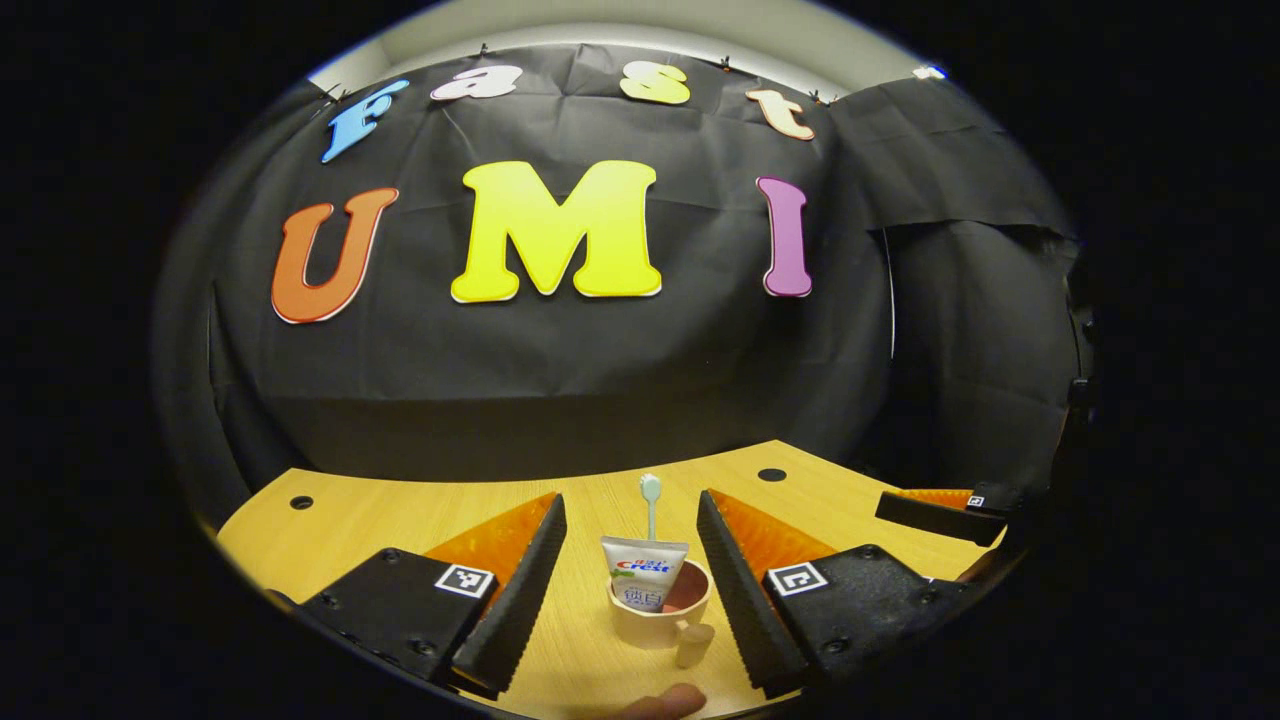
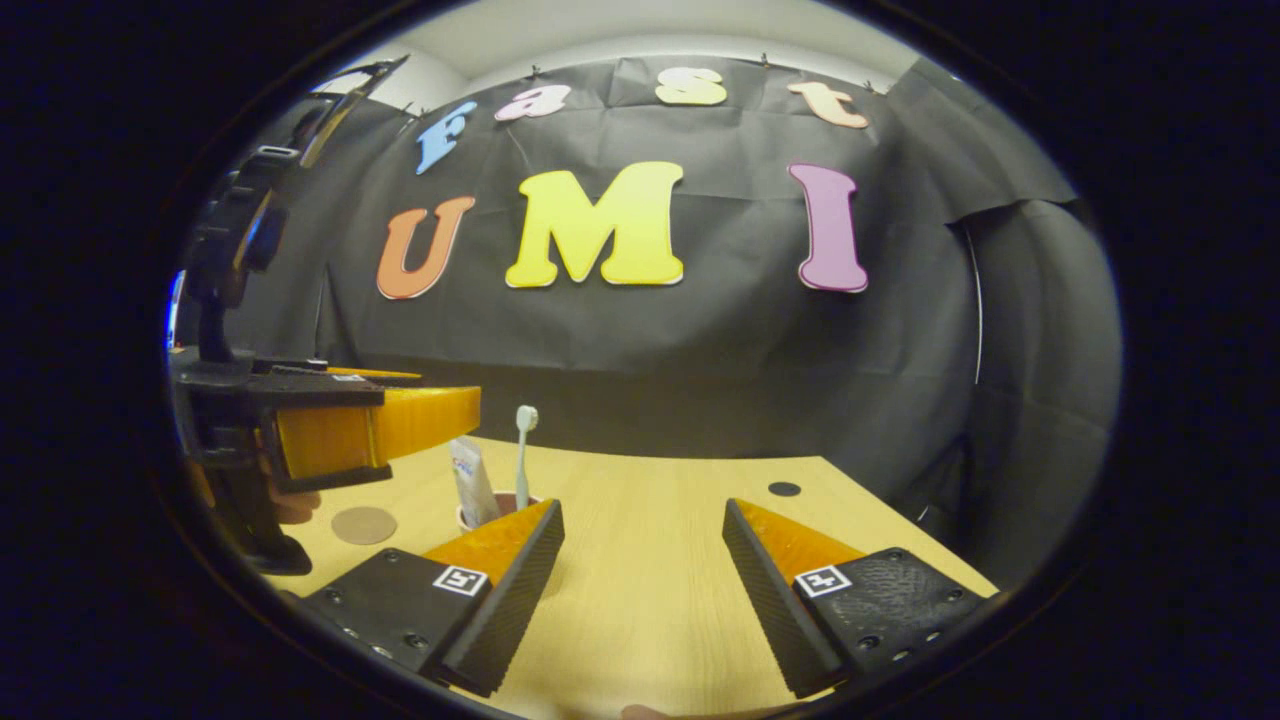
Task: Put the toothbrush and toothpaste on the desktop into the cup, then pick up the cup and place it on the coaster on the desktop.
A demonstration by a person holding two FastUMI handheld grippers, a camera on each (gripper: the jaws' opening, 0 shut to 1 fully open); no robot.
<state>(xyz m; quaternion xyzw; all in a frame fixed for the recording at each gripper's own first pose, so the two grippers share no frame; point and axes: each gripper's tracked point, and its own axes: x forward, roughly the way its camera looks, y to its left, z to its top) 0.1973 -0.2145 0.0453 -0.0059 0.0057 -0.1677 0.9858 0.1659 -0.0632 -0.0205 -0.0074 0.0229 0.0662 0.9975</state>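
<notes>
The cup (image 1: 658,605) stands between the wide-apart fingers of the left gripper (image 1: 632,578), not touching them. Right of the cup, the table (image 2: 650,560) is bare.

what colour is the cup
Pale beige outside, pinkish inside; the cup shows best in the left gripper view.

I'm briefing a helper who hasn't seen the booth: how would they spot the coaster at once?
Start at the wooden desktop in the right gripper view and find the cup holding the toothbrush and toothpaste. The coaster lies apart to its left, below the left gripper: a flat brown disc, the only thing lying flat.
</notes>
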